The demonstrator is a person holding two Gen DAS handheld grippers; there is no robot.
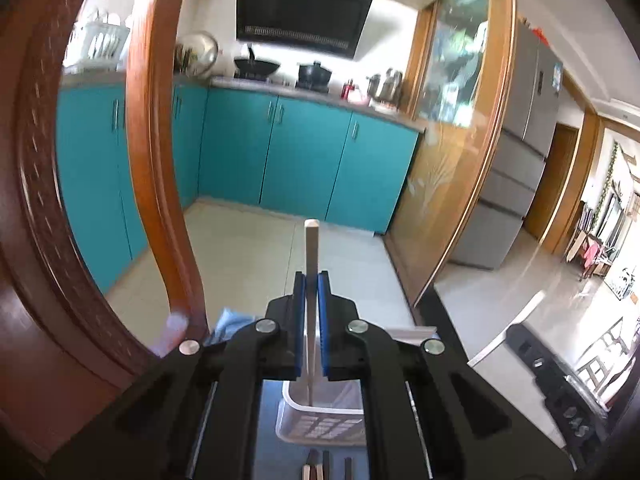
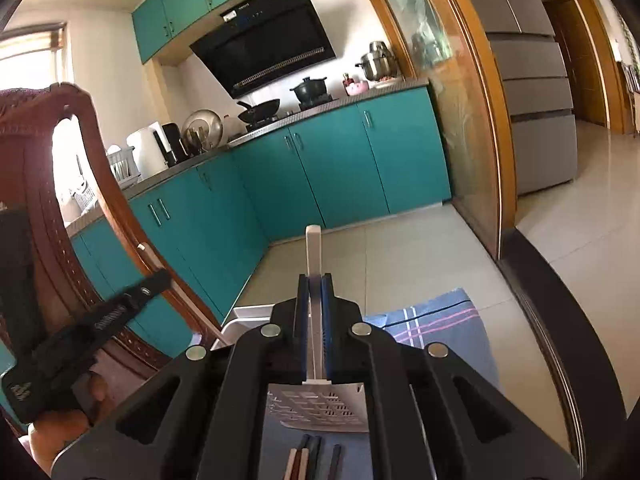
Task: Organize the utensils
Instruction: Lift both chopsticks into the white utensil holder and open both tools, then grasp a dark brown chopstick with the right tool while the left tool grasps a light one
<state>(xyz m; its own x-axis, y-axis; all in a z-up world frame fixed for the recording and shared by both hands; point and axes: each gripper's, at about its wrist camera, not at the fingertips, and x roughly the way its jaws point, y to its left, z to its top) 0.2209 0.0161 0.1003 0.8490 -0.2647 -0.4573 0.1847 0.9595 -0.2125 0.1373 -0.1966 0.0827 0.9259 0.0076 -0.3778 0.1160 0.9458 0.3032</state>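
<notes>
My left gripper [image 1: 311, 280] is shut on a pale chopstick [image 1: 311, 246] that stands upright; its lower end reaches into a white slotted plastic basket [image 1: 320, 426] below. My right gripper [image 2: 315, 282] is shut on a white utensil handle [image 2: 313, 248], also upright, above the same basket [image 2: 320, 408]. Several dark and pale chopsticks [image 2: 310, 458] lie on a blue cloth in front of the basket; they also show in the left wrist view [image 1: 320, 466]. The left gripper shows at the left of the right wrist view [image 2: 120, 304], held in a hand.
A blue checked cloth [image 2: 436, 320] covers the table. A carved wooden chair back [image 1: 52, 200] stands close on the left. A dark table edge [image 2: 560, 320] runs along the right. Teal kitchen cabinets [image 1: 304, 152] and a fridge [image 2: 532, 92] stand beyond.
</notes>
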